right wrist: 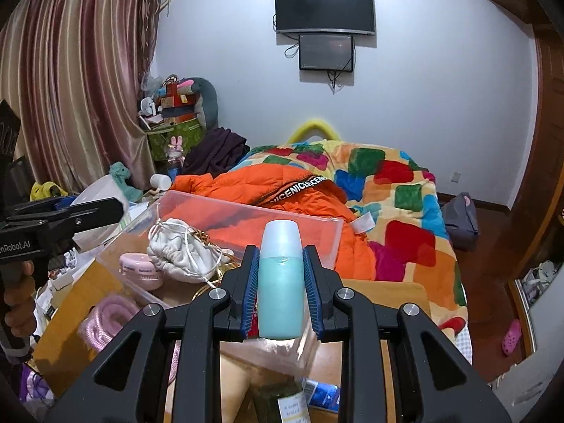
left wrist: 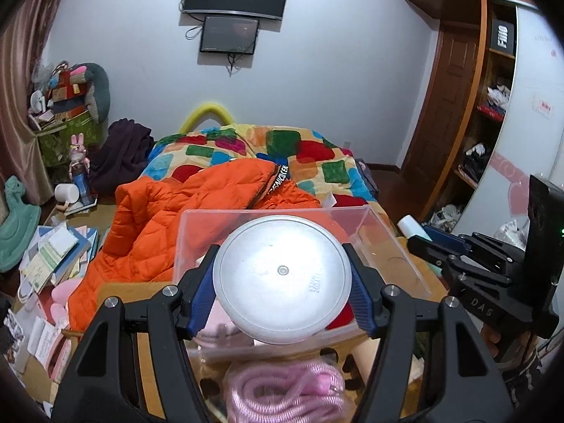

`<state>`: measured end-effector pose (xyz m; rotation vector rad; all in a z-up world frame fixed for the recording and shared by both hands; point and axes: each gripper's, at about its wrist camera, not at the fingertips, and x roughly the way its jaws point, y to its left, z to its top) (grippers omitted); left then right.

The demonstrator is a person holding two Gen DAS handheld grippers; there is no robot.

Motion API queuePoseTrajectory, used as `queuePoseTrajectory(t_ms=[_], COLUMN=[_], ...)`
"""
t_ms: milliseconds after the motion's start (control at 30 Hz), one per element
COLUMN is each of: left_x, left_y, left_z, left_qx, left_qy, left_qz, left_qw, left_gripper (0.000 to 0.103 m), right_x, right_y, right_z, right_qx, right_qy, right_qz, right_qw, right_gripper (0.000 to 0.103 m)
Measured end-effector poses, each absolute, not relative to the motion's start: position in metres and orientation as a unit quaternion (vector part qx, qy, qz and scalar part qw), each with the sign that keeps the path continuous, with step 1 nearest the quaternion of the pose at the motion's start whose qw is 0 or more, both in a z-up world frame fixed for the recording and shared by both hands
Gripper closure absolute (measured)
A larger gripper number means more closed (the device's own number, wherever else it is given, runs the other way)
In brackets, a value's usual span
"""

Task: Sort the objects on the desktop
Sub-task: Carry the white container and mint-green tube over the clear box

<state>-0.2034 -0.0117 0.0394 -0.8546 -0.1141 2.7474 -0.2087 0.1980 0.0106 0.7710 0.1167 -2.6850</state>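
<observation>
Mid-sort: left tool (left wrist: 282,275) grips a round white jar (left wrist: 282,278), right tool (right wrist: 281,282) a teal bottle (right wrist: 281,289); next, lowering each into the clear bin (right wrist: 246,211).

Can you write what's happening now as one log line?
left tool: shut on round tub | right tool: shut on teal bottle | clear bin: ahead

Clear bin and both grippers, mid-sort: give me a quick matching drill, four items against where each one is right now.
Items:
1. teal bottle
2. round white lid
3. white drawstring pouch
4. pink coiled rope

Places:
A. on the desk outside the clear plastic bin
B. between the left gripper fingers
C. inside the clear plastic bin
D. between the right gripper fingers

Pairs: 1-D, 2-B, 3-C, 4-A
</observation>
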Motion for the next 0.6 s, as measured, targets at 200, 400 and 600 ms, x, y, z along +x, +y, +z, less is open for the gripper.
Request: queuePoseTrajectory(t_ms=[200,400,600], left_x=[-0.227,-0.243,-0.255], left_y=[0.006,0.026,0.038], left_z=[0.029,0.012,-0.003], left_qx=[-0.316,-0.338,-0.359], left_qy=[-0.016,0.025,0.046], left_qz=[0.938,0.927,0.916], left_qw=[0.144,0.162,0.171], left_gripper=[0.038,0.038,0.038], right_x=[-0.228,-0.239,-0.245], right_y=[0.191,0.179,0.173], right_z=[-0.004,-0.017,-0.027], right_qx=[0.292,0.303,0.317], right_qy=[0.046,0.070,0.086], right_qz=[-0.938,-0.931,-0.923], right_qw=[0.182,0.190,0.198], right_gripper=[0.080,0.080,0.080])
